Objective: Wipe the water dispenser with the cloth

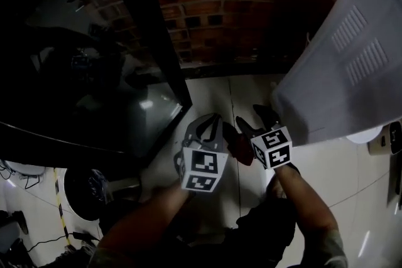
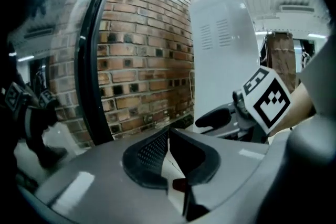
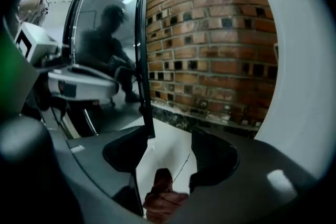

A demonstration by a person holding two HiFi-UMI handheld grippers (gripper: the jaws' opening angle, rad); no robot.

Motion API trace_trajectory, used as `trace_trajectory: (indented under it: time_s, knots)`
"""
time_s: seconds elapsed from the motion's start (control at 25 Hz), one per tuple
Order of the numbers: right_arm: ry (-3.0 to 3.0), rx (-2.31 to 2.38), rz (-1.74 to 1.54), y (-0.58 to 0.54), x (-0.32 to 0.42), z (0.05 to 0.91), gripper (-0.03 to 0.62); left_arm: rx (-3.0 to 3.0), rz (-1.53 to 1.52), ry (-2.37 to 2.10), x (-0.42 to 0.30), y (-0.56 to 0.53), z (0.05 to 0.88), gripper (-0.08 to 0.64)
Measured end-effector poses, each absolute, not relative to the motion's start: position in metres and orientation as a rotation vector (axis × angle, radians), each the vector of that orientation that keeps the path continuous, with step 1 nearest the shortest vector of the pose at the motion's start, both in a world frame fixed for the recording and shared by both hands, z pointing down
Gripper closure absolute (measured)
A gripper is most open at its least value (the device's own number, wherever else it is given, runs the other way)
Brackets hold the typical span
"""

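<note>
The white water dispenser (image 1: pixel 339 59) stands at the right against the brick wall; it also fills the right of the left gripper view (image 2: pixel 220 60) and the right gripper view (image 3: pixel 307 60). A dark red cloth (image 1: pixel 240 146) shows between the two grippers, over the white floor. My right gripper (image 1: pixel 249 115) is open, and the cloth (image 3: pixel 163 199) lies low in the gap between its jaws (image 3: pixel 169 136), clear of the pads. My left gripper (image 1: pixel 217 117) has its fingertips touching (image 2: pixel 168 132), with nothing at the tips. A scrap of red cloth (image 2: pixel 180 184) shows below them.
A brick wall (image 1: pixel 213 3) runs along the back. A dark-framed glass door (image 1: pixel 157 34) stands at the left and reflects a person. White floor tiles (image 1: pixel 207 94) lie below the grippers. A black round object (image 1: pixel 88 191) and cables sit at the lower left.
</note>
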State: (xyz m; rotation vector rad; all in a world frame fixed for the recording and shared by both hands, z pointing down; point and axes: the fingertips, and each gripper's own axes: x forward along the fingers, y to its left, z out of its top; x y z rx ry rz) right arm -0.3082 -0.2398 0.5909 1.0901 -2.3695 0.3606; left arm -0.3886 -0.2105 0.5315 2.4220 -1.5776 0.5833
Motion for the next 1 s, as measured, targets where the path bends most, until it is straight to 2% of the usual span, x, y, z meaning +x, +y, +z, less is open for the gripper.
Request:
trace_trajectory:
  time_s: [0.2,0.52,0.64,0.76,0.8,0.88,1.0]
  knots:
    - [-2.301,0.961,0.425,-0.228,-0.318,0.680,0.296,2.411,0.622,-1.584,-0.390,-0.206,0.538,0.559]
    - [-2.072,0.856,0.600,-0.204,-0.289,0.803,0.255,2.307,0.621,-1.572,-0.393,-0.206,0.554,0.560]
    - [-1.999,0.772,0.587,-0.187,-0.285,0.837,0.210,2.322,0.612,-1.548,-0.386,-0.205,0.548,0.560]
    - [-1.973,0.719,0.542,-0.182,-0.291,0.854,0.201,2.352,0.620,-1.531,-0.381,-0.204,0.542,0.560]
    - [-1.961,0.707,0.533,-0.181,-0.292,0.858,0.206,2.360,0.619,-1.528,-0.380,-0.204,0.540,0.560]
    - [-1.932,0.684,0.523,-0.177,-0.293,0.867,0.272,2.373,0.610,-1.526,-0.378,-0.205,0.537,0.560]
    - [-1.913,0.653,0.528,-0.171,-0.296,0.873,0.334,2.386,0.613,-1.527,-0.379,-0.207,0.534,0.560]
